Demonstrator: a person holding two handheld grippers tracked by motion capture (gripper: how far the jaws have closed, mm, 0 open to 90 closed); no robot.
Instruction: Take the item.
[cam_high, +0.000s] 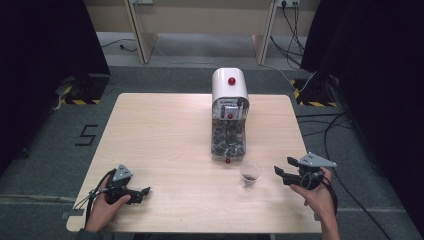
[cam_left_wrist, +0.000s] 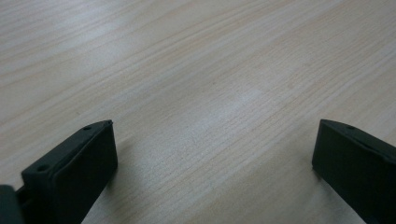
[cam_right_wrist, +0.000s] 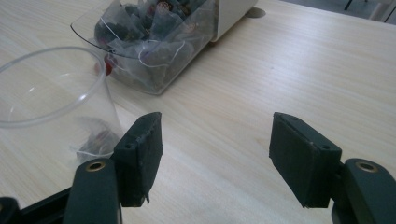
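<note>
High view: right gripper (cam_high: 281, 167) wide, nothing between jaws, just right of clear plastic cup (cam_high: 250, 174); bare light wooden table (cam_high: 160, 135) between. Left gripper (cam_high: 142, 192) wide, near front edge.

Looked like a lab/test bay: lone table (cam_high: 165, 130) on grey carpet (cam_high: 50, 145), hazard tape (cam_high: 80, 101) far left, loose cables (cam_high: 325, 130) right, black curtains (cam_high: 380, 65).

Hand-held gripper (cam_right_wrist: 215, 154) jaws apart, nothing between; clear cup (cam_right_wrist: 51, 100) just left, tea-bag dispenser (cam_right_wrist: 159, 42) behind.
</note>
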